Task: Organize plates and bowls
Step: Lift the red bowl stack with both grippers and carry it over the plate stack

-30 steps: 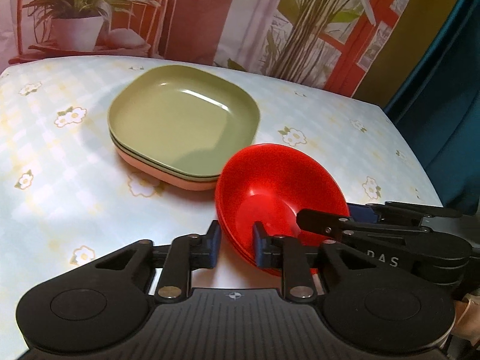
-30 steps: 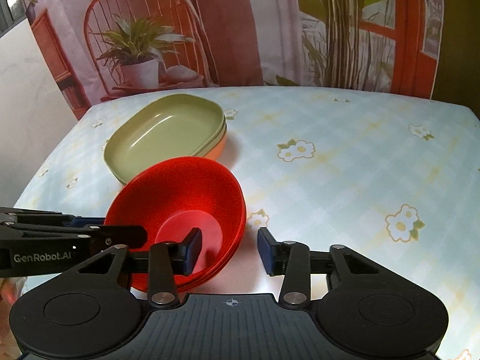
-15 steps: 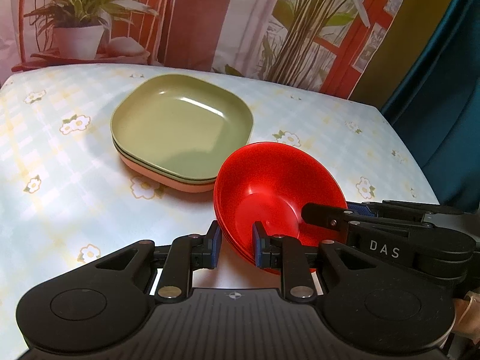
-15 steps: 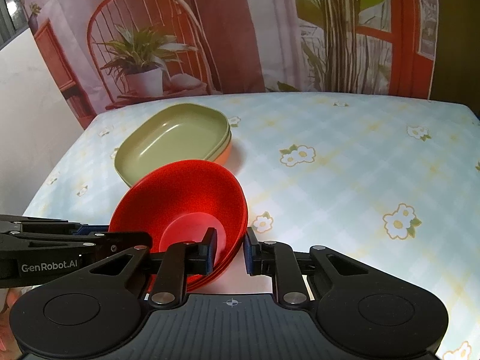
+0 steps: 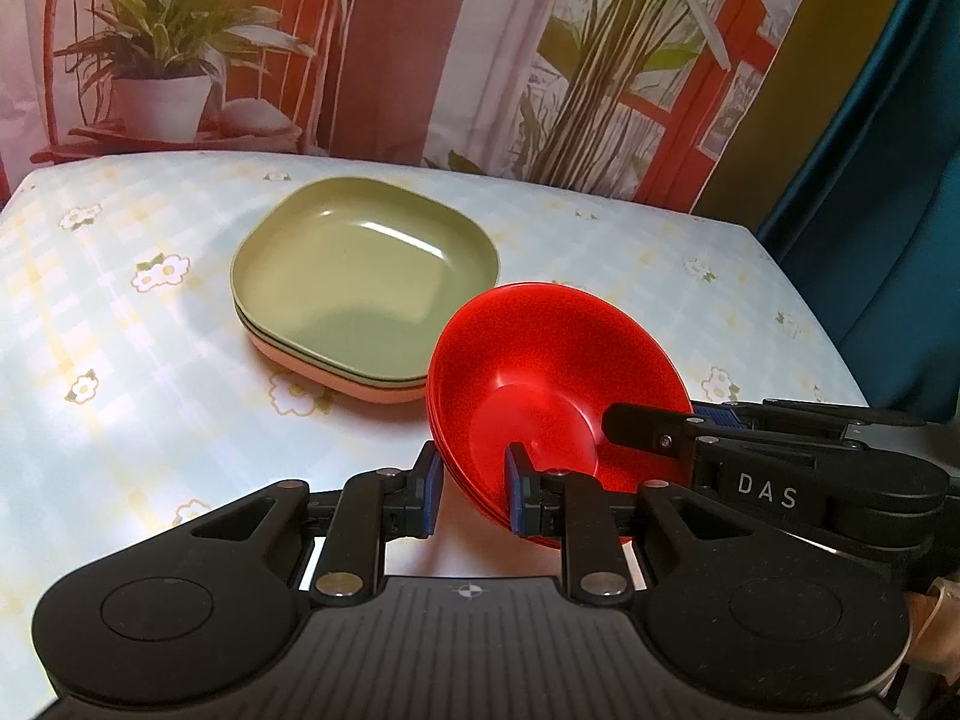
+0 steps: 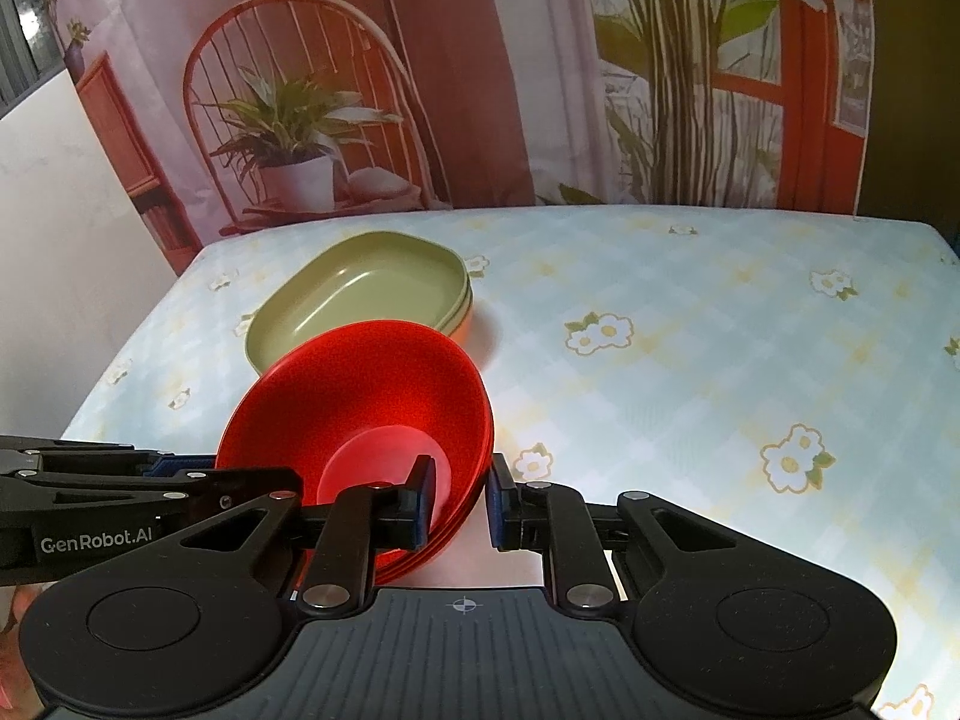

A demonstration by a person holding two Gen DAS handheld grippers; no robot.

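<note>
A nested stack of red bowls (image 5: pixel 540 360) (image 6: pixel 372 384) hangs between my two grippers near the table's front edge. My left gripper (image 5: pixel 472 498) is shut on the near left rim, one pad inside and one outside. My right gripper (image 6: pixel 459 501) is shut on the near right rim in the same way. Each gripper shows in the other's view: the right gripper (image 5: pixel 660 429), the left gripper (image 6: pixel 240 483). Just behind the bowls, a stack of square green plates (image 5: pixel 366 294) (image 6: pixel 360 294) rests on a pink plate. The bowls' underside is hidden.
The table (image 5: pixel 120 360) (image 6: pixel 720 360) wears a pale checked cloth with flowers, wide and bare to the right of the plates. A printed backdrop (image 6: pixel 540 90) hangs behind its far edge, a teal curtain (image 5: pixel 900 180) at the right, a white wall (image 6: pixel 60 240) at the left.
My right gripper's jaws have closed from wide apart onto the rim of the red bowls. The left gripper has kept its grip on the other rim.
</note>
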